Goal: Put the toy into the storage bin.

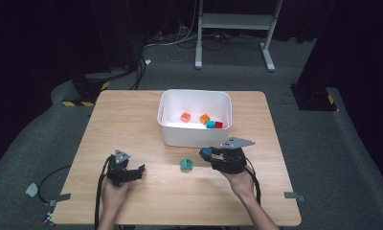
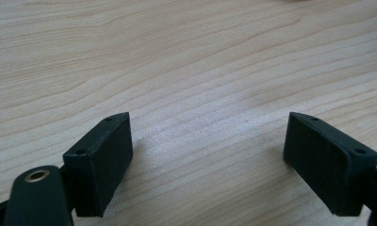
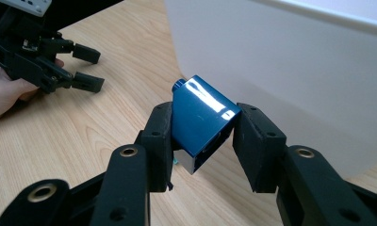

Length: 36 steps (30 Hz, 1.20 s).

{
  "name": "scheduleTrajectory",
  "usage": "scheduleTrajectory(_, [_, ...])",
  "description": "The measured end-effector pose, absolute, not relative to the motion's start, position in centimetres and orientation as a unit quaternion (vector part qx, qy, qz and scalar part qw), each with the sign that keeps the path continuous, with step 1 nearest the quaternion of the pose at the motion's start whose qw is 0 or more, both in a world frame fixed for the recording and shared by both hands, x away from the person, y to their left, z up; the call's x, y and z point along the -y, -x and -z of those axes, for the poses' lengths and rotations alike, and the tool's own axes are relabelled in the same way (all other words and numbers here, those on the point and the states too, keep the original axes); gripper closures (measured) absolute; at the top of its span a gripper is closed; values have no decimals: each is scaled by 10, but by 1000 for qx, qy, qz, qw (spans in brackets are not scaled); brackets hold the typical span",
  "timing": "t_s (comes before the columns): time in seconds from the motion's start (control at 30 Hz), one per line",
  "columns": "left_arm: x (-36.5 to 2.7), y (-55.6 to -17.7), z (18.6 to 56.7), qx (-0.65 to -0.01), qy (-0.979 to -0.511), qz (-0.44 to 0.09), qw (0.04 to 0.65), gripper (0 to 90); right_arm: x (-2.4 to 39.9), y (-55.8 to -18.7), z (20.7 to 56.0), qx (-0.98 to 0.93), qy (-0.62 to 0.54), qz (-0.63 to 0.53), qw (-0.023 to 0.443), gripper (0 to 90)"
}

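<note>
Blue block [image 3: 200,120] sits pinched between the two black jaws of the right gripper [image 3: 201,141], tilted with one corner down. It hangs a little above the wooden table [image 1: 132,120], just in front of the white bin's [image 1: 195,136] near wall. From above, the right gripper [image 1: 212,154] is close to that wall, and the blue block [image 1: 206,152] pokes out at its tip.

A green block [image 1: 186,165] lies on the table just beside it, toward the middle. Inside the bin rest a red-orange block [image 1: 185,117], an orange block [image 1: 205,118], a teal block [image 1: 210,124] and a red block [image 1: 219,125], the last three close together.

Well apart, the left gripper [image 1: 138,171] rests low on the table with its jaws spread wide and only bare wood between them. A hand [image 3: 7,94] holds it.
</note>
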<state>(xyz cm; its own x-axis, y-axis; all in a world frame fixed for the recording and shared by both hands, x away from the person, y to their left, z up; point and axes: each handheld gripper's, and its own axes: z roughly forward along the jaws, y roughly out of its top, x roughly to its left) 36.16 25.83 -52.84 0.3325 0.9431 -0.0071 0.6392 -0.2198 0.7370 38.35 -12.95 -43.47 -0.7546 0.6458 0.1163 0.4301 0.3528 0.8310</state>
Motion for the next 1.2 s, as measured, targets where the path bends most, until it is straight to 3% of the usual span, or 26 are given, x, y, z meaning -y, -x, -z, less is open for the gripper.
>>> scheduleTrajectory(1.2, [-258,-362,528,-530,-746,-230,331,164,135,-399,384,-806,-319,-485,117,590])
